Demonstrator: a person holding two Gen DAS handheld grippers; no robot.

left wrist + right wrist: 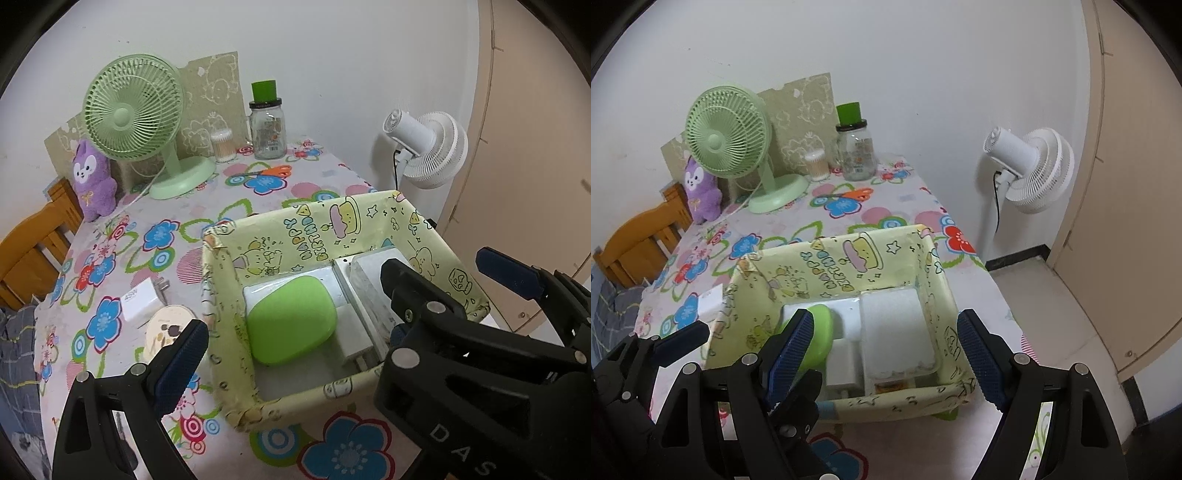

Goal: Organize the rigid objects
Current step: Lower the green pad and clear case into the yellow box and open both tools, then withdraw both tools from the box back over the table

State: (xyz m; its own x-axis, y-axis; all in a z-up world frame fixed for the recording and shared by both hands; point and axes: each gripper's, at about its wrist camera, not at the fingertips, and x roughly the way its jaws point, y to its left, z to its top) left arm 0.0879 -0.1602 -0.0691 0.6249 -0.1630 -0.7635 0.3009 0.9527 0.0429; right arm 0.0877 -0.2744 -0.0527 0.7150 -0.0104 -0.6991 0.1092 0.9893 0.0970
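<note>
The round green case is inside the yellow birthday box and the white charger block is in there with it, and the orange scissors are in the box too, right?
Not quite: the orange scissors lie on the flowered tablecloth behind the box, as the left wrist view shows. The green case and a white charger block are inside.

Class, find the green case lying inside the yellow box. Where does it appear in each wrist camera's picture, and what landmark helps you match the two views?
Left wrist: the green case lies near centre, fully visible in the yellow box.
Right wrist: the case sits lower left of centre, partly hidden behind a gripper finger.
Shared landmark: the green desk fan.
</note>
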